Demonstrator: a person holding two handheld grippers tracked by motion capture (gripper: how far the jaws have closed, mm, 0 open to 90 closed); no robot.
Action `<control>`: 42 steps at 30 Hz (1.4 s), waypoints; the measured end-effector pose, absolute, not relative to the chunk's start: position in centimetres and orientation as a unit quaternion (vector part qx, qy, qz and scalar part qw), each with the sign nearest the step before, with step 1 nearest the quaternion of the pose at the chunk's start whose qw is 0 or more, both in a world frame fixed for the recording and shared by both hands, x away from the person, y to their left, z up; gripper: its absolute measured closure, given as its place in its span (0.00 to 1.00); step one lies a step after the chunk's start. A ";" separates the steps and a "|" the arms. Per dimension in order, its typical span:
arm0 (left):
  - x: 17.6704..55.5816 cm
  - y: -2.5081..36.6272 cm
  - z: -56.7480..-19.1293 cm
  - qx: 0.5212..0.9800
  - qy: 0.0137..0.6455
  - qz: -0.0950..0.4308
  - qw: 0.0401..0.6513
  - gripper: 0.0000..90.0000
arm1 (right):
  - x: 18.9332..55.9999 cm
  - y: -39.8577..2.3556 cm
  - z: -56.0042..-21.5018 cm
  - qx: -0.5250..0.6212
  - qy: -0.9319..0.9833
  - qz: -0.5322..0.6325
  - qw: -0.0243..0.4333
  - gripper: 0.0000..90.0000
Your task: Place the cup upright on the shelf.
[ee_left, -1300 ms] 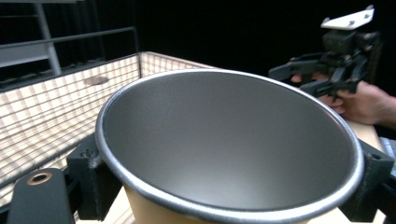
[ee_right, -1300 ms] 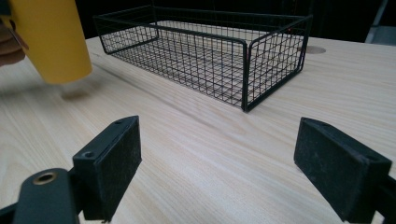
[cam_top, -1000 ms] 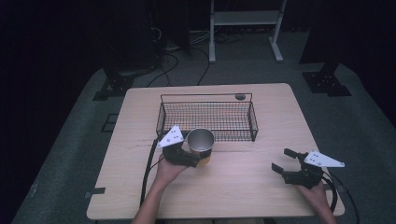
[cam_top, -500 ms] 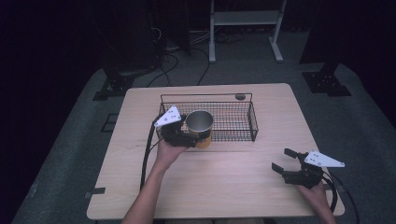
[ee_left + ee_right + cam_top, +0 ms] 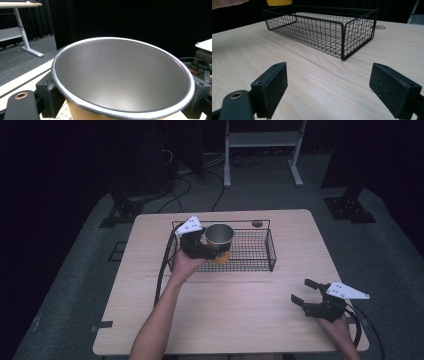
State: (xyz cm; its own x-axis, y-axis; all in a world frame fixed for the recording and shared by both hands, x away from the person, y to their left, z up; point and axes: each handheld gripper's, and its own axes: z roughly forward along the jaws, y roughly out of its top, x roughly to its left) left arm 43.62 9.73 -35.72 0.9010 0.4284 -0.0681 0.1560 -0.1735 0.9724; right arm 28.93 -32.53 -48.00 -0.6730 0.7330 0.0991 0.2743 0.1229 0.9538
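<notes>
A yellow cup [image 5: 219,241] with a grey metal-looking inside [image 5: 120,77] hangs upright above the left part of a black wire basket [image 5: 260,257]. My left gripper [image 5: 210,251] is shut on the cup, its jaws pressing the cup's sides just under the rim. In the left gripper view the cup's mouth is close up and nothing lies inside it. My right gripper [image 5: 306,292] rests open low over the table's front right, well apart from the basket [image 5: 322,27]. Nothing is between its pads [image 5: 273,88]. The cup's yellow base [image 5: 279,2] peeks in at the top of the right gripper view.
The light wooden table [image 5: 225,320] has open room in front of the basket. A round cable hole [image 5: 257,224] sits behind the basket. A white desk frame [image 5: 260,150] and cables lie on the floor beyond the table.
My left gripper has carried the cup up and away from the table's front, from in front of the basket to above its left part. The right gripper has stayed put.
</notes>
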 end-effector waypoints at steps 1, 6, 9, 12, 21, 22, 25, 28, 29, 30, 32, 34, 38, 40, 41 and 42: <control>43.8 9.6 -35.7 0.758 0.194 0.113 0.613 0.14 | 28.9 -32.5 -48.0 0.349 0.721 0.563 0.204 0.15; 45.0 9.0 -35.6 0.764 0.197 0.113 0.603 0.14 | 28.9 -32.5 -48.0 0.349 0.720 0.564 0.203 0.15; 45.8 8.7 -35.6 0.769 0.201 0.111 0.597 0.14 | 29.0 -32.6 -48.0 0.351 0.719 0.565 0.203 0.15; 46.6 8.5 -35.6 0.774 0.205 0.112 0.589 0.14 | 29.0 -32.6 -48.0 0.351 0.719 0.565 0.202 0.15; 48.5 7.9 -35.5 0.782 0.217 0.110 0.573 0.13 | 29.0 -32.6 -48.0 0.350 0.719 0.565 0.202 0.15; 48.7 7.7 -35.4 0.783 0.216 0.109 0.574 0.13 | 29.0 -32.6 -48.0 0.351 0.719 0.565 0.202 0.15; 49.0 7.3 -35.3 0.787 0.215 0.111 0.567 0.13 | 29.0 -32.6 -48.0 0.351 0.719 0.566 0.202 0.15; 49.4 6.8 -35.3 0.790 0.214 0.113 0.563 0.13 | 29.0 -32.6 -48.0 0.352 0.719 0.565 0.201 0.15; 49.5 6.7 -35.3 0.792 0.214 0.112 0.561 0.13 | 29.0 -32.6 -48.0 0.351 0.719 0.565 0.202 0.15; 49.7 6.5 -35.3 0.795 0.213 0.110 0.558 0.13 | 29.0 -32.6 -48.0 0.351 0.719 0.565 0.201 0.15; 49.8 6.4 -35.3 0.795 0.214 0.117 0.556 0.13 | 29.0 -32.6 -48.0 0.351 0.719 0.565 0.201 0.15; 50.1 6.4 -35.5 0.793 0.217 0.112 0.559 0.13 | 29.0 -32.6 -48.0 0.351 0.719 0.565 0.201 0.15; 50.6 6.5 -36.1 0.795 0.225 0.107 0.553 0.13 | 29.0 -32.6 -48.0 0.350 0.719 0.566 0.201 0.15; 50.9 6.6 -36.4 0.797 0.230 0.108 0.547 0.13 | 29.0 -32.6 -48.0 0.350 0.719 0.566 0.201 0.15; 51.1 6.6 -36.6 0.798 0.232 0.106 0.545 0.13 | 29.0 -32.6 -48.0 0.350 0.719 0.566 0.201 0.15; 51.3 6.6 -36.7 0.801 0.234 0.103 0.541 0.13 | 29.0 -32.6 -48.0 0.351 0.719 0.566 0.201 0.15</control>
State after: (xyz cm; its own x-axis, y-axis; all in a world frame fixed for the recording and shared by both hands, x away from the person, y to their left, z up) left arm 51.28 6.59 -36.73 0.8692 0.4866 -0.0876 0.2631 -0.3051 0.9153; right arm 28.97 -32.62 -48.00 -0.6730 0.7318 0.1077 0.2764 0.1137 0.9543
